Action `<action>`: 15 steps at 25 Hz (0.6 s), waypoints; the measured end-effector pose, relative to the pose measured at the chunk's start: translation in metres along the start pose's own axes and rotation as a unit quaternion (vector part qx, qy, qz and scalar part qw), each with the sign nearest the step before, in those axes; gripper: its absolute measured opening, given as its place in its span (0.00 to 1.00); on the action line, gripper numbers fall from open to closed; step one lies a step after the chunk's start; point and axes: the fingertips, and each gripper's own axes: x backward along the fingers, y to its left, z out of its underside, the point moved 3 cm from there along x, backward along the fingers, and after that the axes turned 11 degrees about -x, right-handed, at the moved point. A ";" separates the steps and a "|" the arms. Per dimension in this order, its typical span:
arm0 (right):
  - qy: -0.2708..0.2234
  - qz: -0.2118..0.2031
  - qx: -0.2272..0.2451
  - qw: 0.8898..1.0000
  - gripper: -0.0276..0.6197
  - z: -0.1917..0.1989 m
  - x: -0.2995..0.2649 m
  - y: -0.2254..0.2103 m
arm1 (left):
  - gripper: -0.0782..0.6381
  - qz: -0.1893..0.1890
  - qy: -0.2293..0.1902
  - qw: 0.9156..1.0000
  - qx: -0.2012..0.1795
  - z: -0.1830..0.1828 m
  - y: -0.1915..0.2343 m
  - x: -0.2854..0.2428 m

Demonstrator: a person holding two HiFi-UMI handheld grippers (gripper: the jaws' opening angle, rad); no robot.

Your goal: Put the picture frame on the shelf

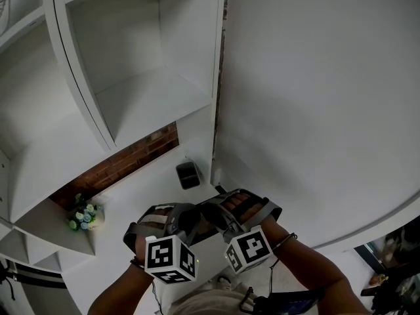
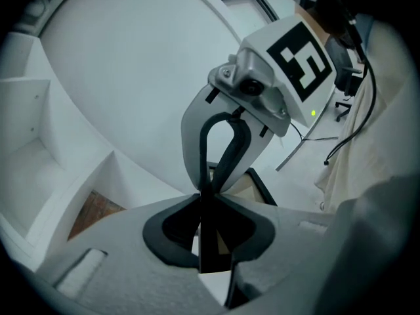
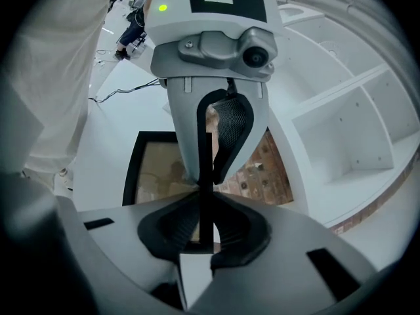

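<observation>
The left tool (image 2: 210, 199) is closed tight on one thin black edge of the picture frame (image 3: 155, 168). The right tool (image 3: 206, 190) grips the opposite edge. The frame hangs between them, near the person, above the white surface (image 1: 154, 186). The white shelf (image 1: 152, 98) stands far left, with small flowers (image 1: 84, 216) below it.

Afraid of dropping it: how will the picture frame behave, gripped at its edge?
Probably stiff: the picture frame looks flat though left gripper and right gripper pinch only its thin black edge. Its front seems glazed, so likely fragile and slippery. Such narrow holds may let it pivot.
</observation>
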 end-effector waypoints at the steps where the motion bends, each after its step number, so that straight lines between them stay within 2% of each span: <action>1: -0.005 0.008 0.004 1.000 0.15 -0.004 0.004 -0.008 | 0.20 -0.011 0.002 1.000 -0.006 -0.003 0.007 0.006; 9: -0.035 0.087 0.048 0.994 0.15 -0.029 0.032 -0.081 | 0.20 -0.098 0.024 0.993 -0.057 -0.024 0.073 0.047; 15: -0.049 0.131 0.068 0.988 0.15 -0.040 0.045 -0.127 | 0.20 -0.144 0.037 0.986 -0.080 -0.037 0.116 0.066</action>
